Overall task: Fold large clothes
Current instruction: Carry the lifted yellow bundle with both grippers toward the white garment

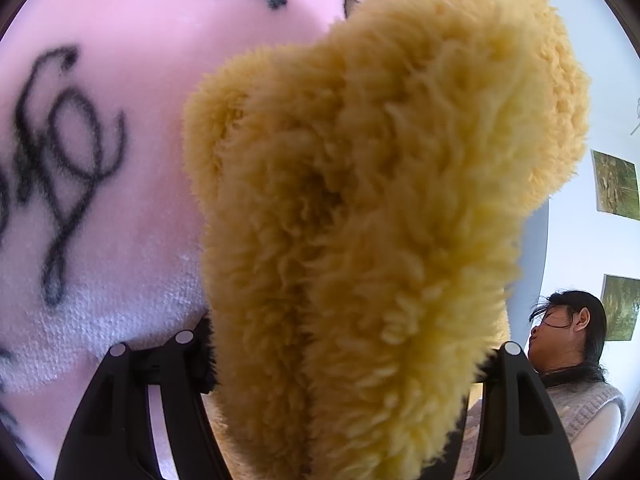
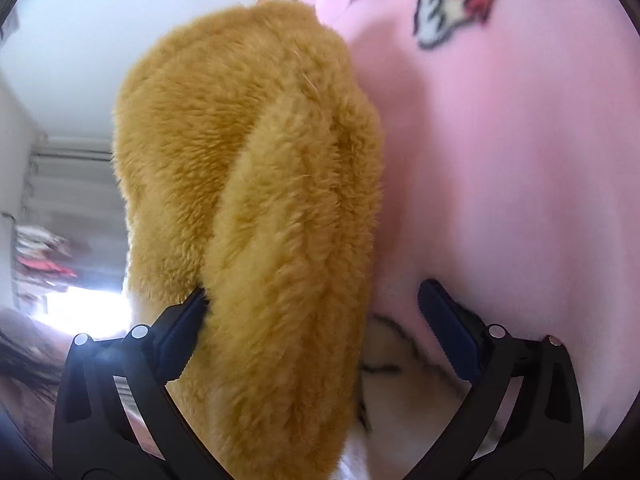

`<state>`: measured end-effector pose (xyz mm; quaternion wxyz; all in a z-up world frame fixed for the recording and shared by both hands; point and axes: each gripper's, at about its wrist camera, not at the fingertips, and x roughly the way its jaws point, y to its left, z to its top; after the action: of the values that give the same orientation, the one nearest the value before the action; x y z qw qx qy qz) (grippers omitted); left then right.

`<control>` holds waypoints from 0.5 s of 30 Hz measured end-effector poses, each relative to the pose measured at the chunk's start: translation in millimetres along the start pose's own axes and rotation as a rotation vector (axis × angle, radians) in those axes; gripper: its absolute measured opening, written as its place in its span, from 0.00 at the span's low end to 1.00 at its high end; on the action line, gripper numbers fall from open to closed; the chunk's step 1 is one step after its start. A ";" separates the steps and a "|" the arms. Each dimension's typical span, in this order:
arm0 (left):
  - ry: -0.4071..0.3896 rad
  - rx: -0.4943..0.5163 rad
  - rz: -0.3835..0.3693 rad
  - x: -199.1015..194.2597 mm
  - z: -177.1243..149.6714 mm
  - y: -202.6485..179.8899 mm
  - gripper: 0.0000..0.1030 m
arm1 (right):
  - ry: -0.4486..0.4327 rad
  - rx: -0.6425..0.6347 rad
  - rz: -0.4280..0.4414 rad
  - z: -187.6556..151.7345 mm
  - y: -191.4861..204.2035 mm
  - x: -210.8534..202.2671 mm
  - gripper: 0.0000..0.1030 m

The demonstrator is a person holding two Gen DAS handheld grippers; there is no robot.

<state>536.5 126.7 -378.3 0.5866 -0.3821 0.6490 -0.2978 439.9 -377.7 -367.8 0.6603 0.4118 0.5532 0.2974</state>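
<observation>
The left wrist view is filled by a thick fold of tan fleece garment, shaggy and yellow-brown, rising from between the two black fingers of the left gripper up toward the far top of the frame. Both pads press into the bunched pile, one on each side, so this gripper is pinching the fleece with its fingers set wide around the bulk. Behind it, on the left, spreads a pink blanket with black script lettering and a red and white printed figure near the top. On the right edge a person in a pale knit vest stands before a white wall bearing two green pictures.

In the right wrist view the same garment hangs as a long furry roll. The right gripper has its fingers spread: the left pad touches the side of the roll, while the right finger stands apart from it, against the pink blanket, whose red and white prints show at the far top. A curtained window glows blurred on the left.
</observation>
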 end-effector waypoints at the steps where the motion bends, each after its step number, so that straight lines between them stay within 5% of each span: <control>1: -0.005 -0.001 -0.006 -0.8 -1.0 0.0 0.65 | 0.014 -0.008 0.014 2.1 2.2 2.2 0.93; 6: -0.007 0.004 -0.014 1.5 -0.8 9.2 0.65 | 0.048 -0.027 0.111 14.5 13.7 5.5 0.93; 15: 0.002 0.007 -0.026 3.6 -3.6 22.8 0.65 | 0.108 0.008 0.102 12.5 -14.6 26.2 0.93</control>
<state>529.5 135.5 -398.7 0.5835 -0.3880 0.6435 -0.3081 456.7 -365.3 -392.7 0.6119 0.4255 0.5675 0.3500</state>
